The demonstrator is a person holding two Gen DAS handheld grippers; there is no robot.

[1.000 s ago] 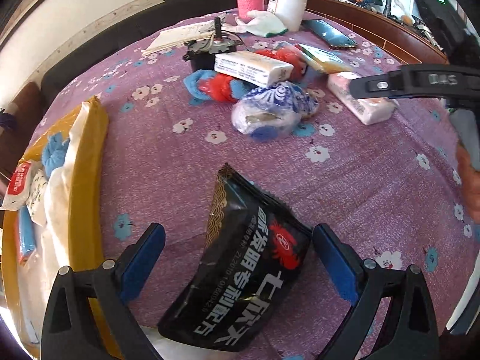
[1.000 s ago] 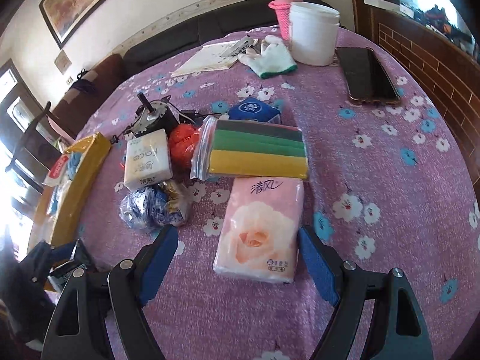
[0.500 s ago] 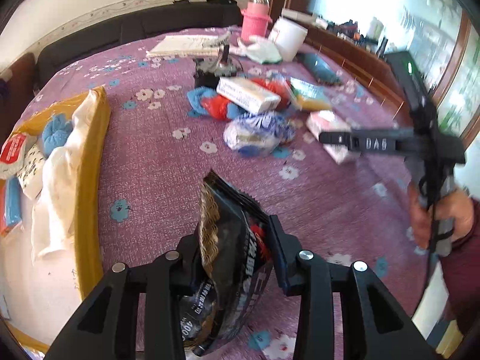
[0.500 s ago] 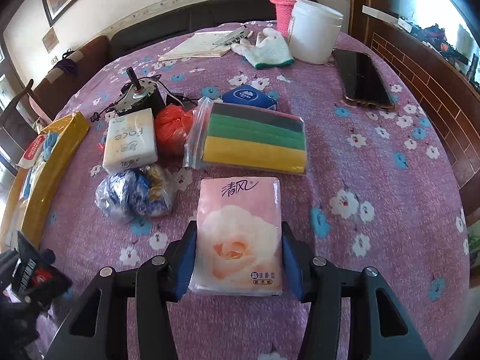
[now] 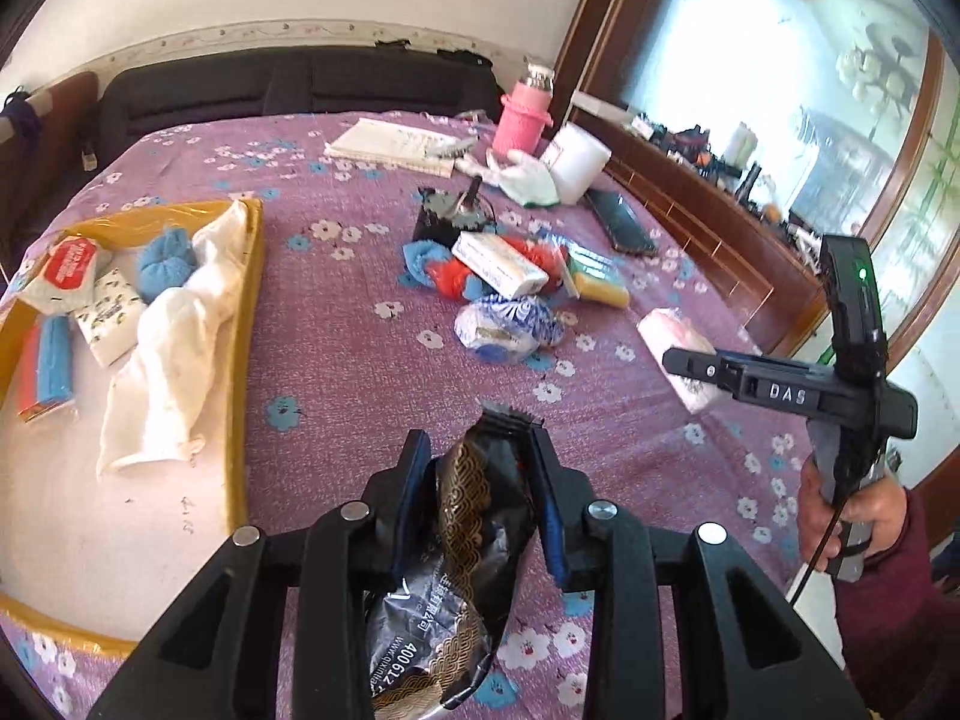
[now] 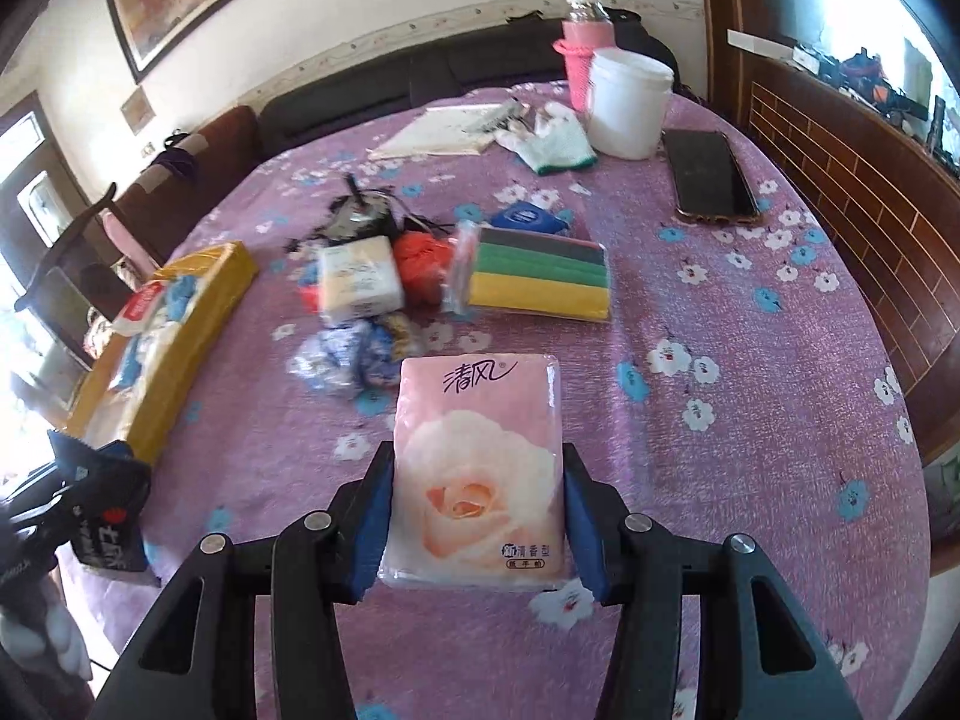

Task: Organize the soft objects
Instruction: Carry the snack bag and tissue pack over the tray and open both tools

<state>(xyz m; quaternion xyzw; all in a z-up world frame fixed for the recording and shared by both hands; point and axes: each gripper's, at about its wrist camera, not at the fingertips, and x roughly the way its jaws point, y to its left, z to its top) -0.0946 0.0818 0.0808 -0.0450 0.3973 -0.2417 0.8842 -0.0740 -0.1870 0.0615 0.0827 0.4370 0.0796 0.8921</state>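
My left gripper (image 5: pixel 480 450) grips a black snack bag (image 5: pixel 474 516) edge-on and holds it above the purple flowered cloth; its jaws are still closing on the bag. The yellow tray (image 5: pixel 249 276) lies to its left with a white cloth (image 5: pixel 180 324), a blue ball and small packs inside. My right gripper (image 6: pixel 477 462) is shut on a pink rose-printed tissue pack (image 6: pixel 480 420), lifted off the cloth. In the right wrist view the black snack bag (image 6: pixel 102 510) shows at the lower left, beside the yellow tray (image 6: pixel 210 276).
A pile sits mid-table: white tissue pack (image 6: pixel 360 288), red mesh ball (image 6: pixel 423 264), sponge pack (image 6: pixel 540 285), blue-white bag (image 6: pixel 342 354), dark motor (image 6: pixel 360 216). Farther back are a phone (image 6: pixel 711 174), white bucket (image 6: pixel 627 105), pink bottle (image 6: pixel 579 54), gloves and papers.
Both grippers went from wide open to shut on their packs. The left one lifted and turned the black bag on edge; the right one raised the pink tissue pack.
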